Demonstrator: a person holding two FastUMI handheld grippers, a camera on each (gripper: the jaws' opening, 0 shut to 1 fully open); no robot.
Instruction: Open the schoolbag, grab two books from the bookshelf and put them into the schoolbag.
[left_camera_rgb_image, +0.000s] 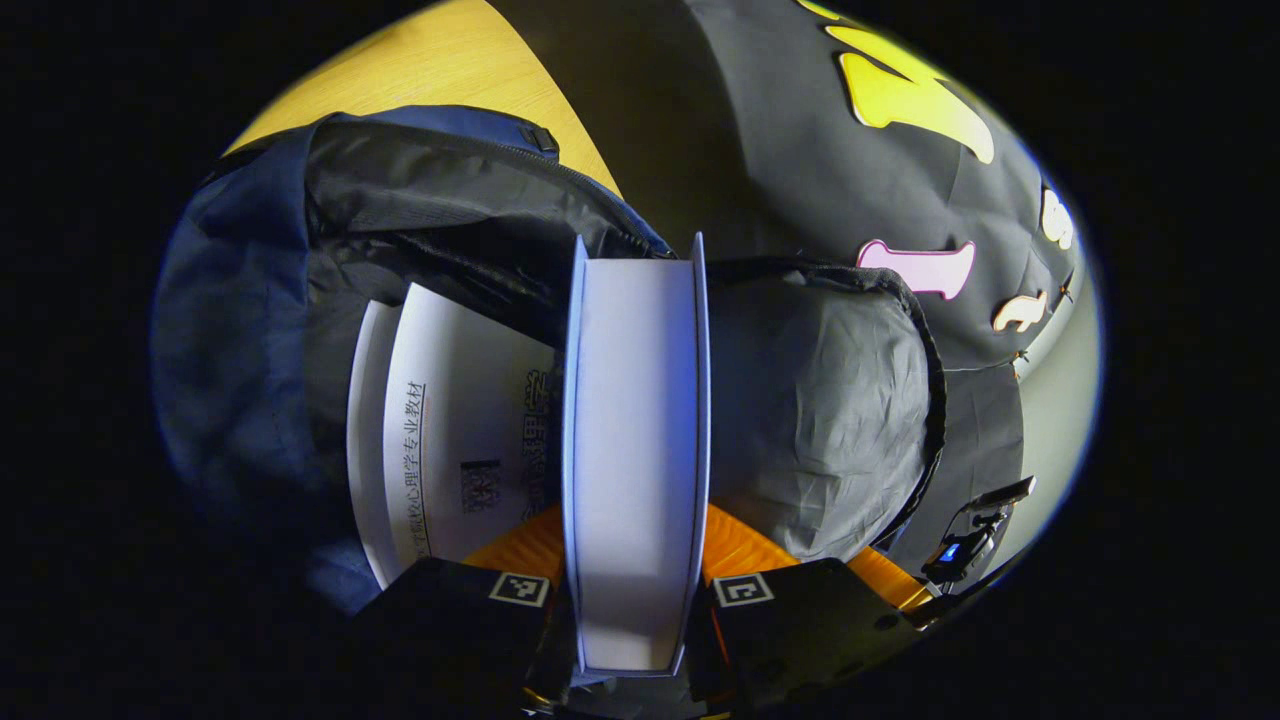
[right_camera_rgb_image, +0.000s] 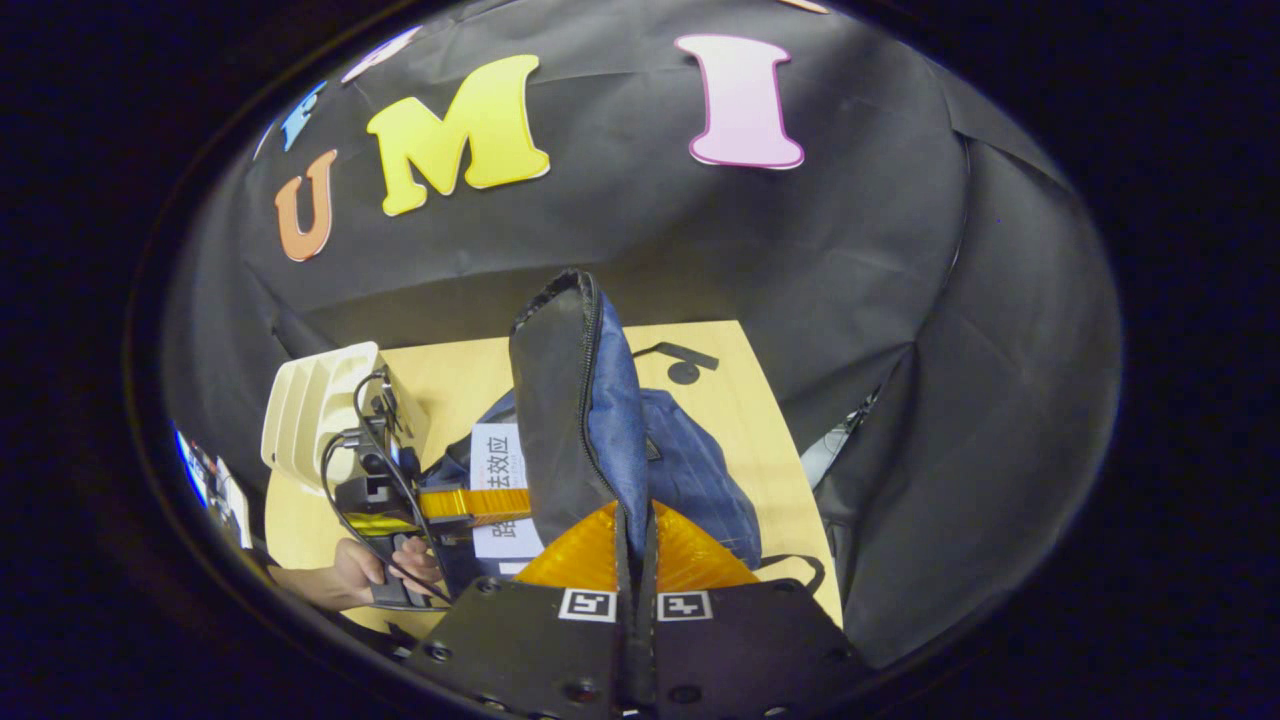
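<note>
Schoolbag flap (right_camera_rgb_image: 560, 420) pinched in right tool (right_camera_rgb_image: 637, 560)

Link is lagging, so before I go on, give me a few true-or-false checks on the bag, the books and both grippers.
1. The left gripper is shut on a book. True.
2. The schoolbag is zipped closed. False: the right gripper holds its flap up, and the bag stands open.
3. Another book already lies inside the bag. True.
4. The right gripper is open and holds nothing. False: it is shut on the flap.
5. The white bookshelf stands on the wooden table beside the bag. True.
</note>
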